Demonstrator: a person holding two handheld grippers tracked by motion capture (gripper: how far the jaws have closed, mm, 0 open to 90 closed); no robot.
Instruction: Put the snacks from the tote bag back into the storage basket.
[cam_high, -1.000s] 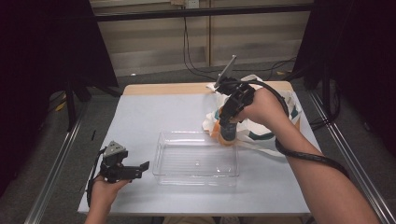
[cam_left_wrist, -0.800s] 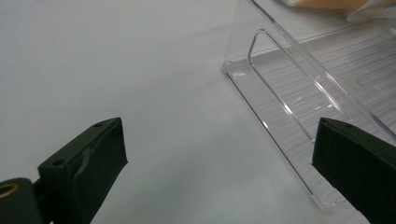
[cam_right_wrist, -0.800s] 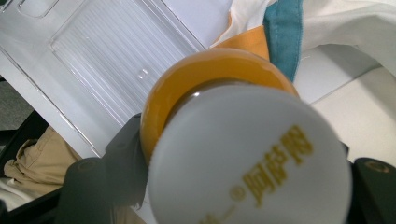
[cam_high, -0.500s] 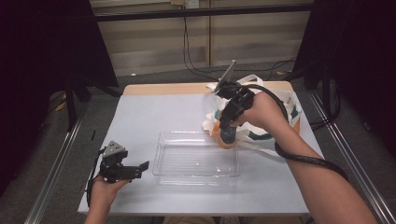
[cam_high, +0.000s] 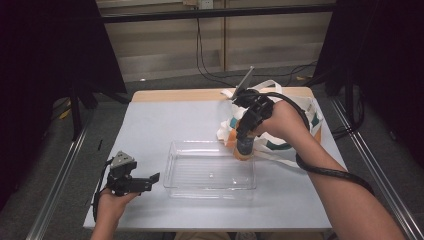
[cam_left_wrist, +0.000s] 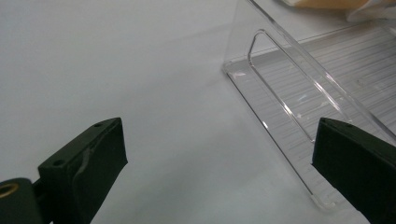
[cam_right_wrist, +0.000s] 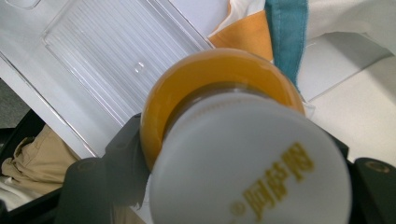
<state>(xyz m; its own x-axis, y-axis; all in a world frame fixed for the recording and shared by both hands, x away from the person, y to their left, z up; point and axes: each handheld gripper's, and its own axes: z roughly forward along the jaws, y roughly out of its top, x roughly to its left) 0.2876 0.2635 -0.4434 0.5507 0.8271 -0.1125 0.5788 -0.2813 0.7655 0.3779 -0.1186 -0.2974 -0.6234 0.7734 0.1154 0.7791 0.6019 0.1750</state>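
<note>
Right hand-held gripper (cam_high: 244, 146) is clamped on an orange bottle (cam_right_wrist: 219, 93) just under its white cap (cam_right_wrist: 252, 158), held over the far right edge of the clear tray (cam_high: 210, 172), beside the cloth bag (cam_high: 295, 107). Left hand-held gripper (cam_high: 150, 180) is spread wide and empty, parked on the white surface (cam_high: 165, 125) left of the tray. Bottle is judged rigid, smooth, probably slippery and moderately heavy; a grip at the neck under the cap is preferred.

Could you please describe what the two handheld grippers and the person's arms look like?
Both the left gripper and right gripper are black with blocky black jaws. The left carries a grey three-cornered plate; a thick black cable loops around the right forearm. No sleeves are visible.
</note>
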